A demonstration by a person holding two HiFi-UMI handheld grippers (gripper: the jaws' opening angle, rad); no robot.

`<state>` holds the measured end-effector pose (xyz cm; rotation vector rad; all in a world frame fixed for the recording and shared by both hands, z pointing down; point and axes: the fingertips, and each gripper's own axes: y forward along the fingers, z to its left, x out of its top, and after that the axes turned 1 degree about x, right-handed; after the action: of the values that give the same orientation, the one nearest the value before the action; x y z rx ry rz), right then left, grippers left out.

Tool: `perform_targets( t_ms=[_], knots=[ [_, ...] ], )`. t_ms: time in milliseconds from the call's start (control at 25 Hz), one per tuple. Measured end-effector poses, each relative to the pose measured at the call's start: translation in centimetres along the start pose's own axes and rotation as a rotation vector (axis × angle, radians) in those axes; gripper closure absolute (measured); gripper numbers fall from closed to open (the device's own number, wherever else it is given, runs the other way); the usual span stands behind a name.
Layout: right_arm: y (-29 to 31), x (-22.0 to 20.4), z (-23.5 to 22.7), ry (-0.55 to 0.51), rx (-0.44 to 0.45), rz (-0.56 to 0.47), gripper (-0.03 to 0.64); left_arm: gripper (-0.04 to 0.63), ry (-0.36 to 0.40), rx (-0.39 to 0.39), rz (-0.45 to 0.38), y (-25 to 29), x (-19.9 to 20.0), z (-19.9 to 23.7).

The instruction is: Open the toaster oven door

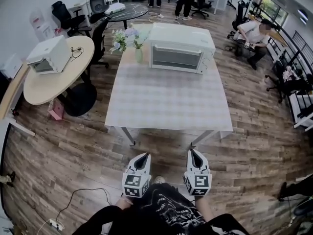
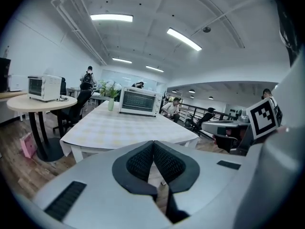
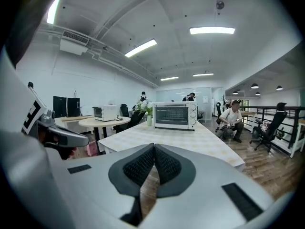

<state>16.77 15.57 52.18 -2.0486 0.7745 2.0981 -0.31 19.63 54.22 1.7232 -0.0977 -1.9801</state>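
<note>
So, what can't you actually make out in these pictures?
- Inside of the toaster oven: too small and dim behind the door glass in every view.
- Markings on its knobs: too small in the right gripper view, and the head view is no better.
- The oven's back: turned away from all three cameras.
- Far legs of the table: hidden under the tabletop in the head view.

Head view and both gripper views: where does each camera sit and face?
Head view: on the person's head, looking steeply down at the table with the toaster oven; left gripper, right gripper and torso show.
Left gripper view: on that gripper, facing the table over its shut jaws; the right gripper shows at right.
Right gripper view: likewise, jaws shut; left gripper at left.
Shared: both gripper views show the toaster oven, door shut.
</note>
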Motion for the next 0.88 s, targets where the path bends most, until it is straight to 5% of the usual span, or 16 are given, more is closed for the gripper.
perform_targets(
  t_ms=[120,200,440,880],
  knots=[
    [0.3,-0.2,-0.7,0.048,-0.002,-0.017,0.6,0.577,0.014,-0.002,0.006,0.8,0.2,0.1],
    [0.8,-0.3,-1.1,0.069,0.01,-0.015,0.469,0.577,0.021,-0.001,0.01,1.7,0.3,0.4],
    [3.5,-0.2,-2.3,0.069,-0.032,0.005,0.397,0.577,0.031,-0.027,0.034,5.6,1.1,2.4],
    [15.6,3.8,-5.5,0.101,-0.175,0.038,0.374,0.577,0.065,-0.112,0.064,17.7,8.3,11.2]
  ],
)
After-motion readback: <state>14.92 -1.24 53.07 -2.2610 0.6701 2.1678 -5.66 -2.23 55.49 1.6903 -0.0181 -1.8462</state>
